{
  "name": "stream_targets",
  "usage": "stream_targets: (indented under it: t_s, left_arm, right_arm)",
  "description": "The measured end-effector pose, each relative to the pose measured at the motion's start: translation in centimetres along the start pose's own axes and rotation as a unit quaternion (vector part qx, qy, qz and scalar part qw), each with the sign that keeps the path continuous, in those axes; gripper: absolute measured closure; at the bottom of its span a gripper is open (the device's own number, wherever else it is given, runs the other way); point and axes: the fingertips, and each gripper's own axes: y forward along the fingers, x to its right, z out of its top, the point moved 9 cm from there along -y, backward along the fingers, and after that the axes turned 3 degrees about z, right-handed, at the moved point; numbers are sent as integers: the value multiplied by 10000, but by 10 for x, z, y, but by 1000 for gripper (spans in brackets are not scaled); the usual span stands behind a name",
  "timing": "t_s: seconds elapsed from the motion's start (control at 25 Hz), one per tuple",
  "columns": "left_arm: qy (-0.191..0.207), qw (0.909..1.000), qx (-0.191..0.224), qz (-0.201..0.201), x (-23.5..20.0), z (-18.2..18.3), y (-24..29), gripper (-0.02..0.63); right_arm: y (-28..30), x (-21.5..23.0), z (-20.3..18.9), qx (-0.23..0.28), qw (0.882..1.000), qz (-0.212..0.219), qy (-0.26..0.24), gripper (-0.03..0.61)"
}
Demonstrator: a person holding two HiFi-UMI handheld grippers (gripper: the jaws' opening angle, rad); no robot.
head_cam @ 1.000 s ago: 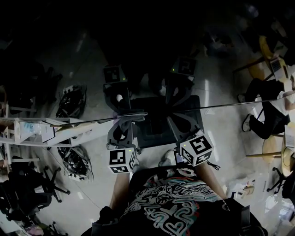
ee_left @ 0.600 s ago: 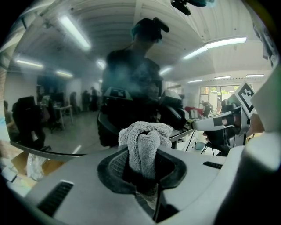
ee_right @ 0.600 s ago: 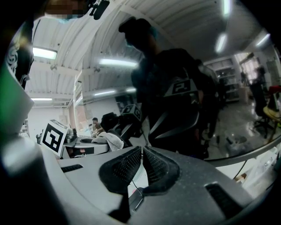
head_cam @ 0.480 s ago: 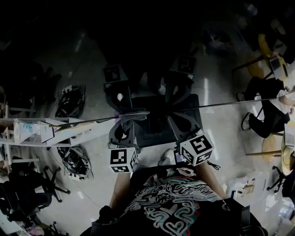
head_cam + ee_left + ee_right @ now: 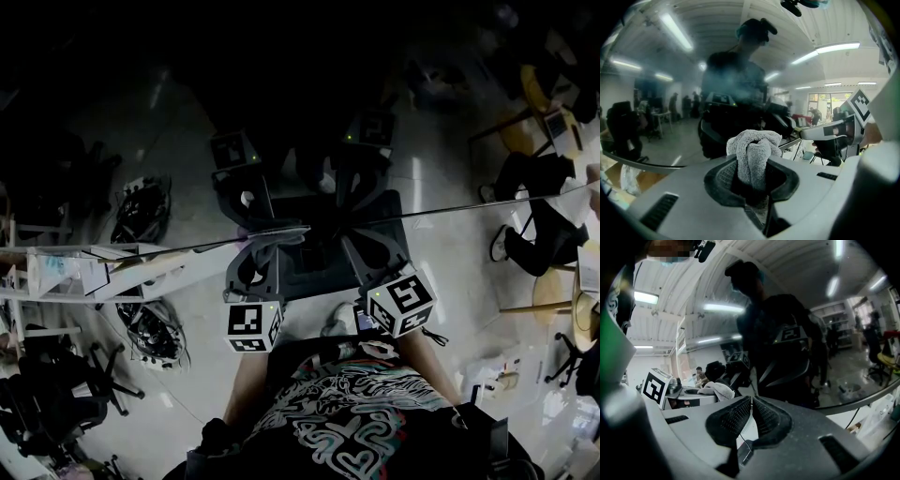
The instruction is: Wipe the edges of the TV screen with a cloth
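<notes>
Slid slightly rightward along the TV screen (image 5: 309, 112) edge, the left tongs (image 5: 752, 180) clamp the grey cloth (image 5: 753, 147). Right tongs (image 5: 751, 413) sit closed, empty.

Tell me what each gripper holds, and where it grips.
Left gripper pinches the grey cloth by its bunched lower folds, with the wad sticking out past the jaws. Right gripper holds nothing.

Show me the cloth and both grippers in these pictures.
cloth (image 5: 754, 140): left gripper view, its bunched top.
left gripper (image 5: 752, 165): left gripper view, between jaws clamping the cloth.
right gripper (image 5: 751, 403): right gripper view, between its closed fingertips.
</notes>
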Motion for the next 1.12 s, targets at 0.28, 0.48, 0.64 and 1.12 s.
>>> stream_targets:
  t_s: [0.28,0.48,0.64,1.12]
  left_arm:
    - [3,10000,16,-90,7,1,3,537]
    - [7,9999,22,-126,7,3,3,538]
    - [6,9999,23,-152,7,2,3,537]
    - [-14,9998,15,-208,12,3,6,538]
  right_arm:
    - [-2,2,1,12,10000,-19,-12,543]
    - [-1,2,3,10,10000,-43,-20,543]
    - [0,1,2,21,10000,-48,-19,543]
    - [0,4,1,24,10000,-88,5,543]
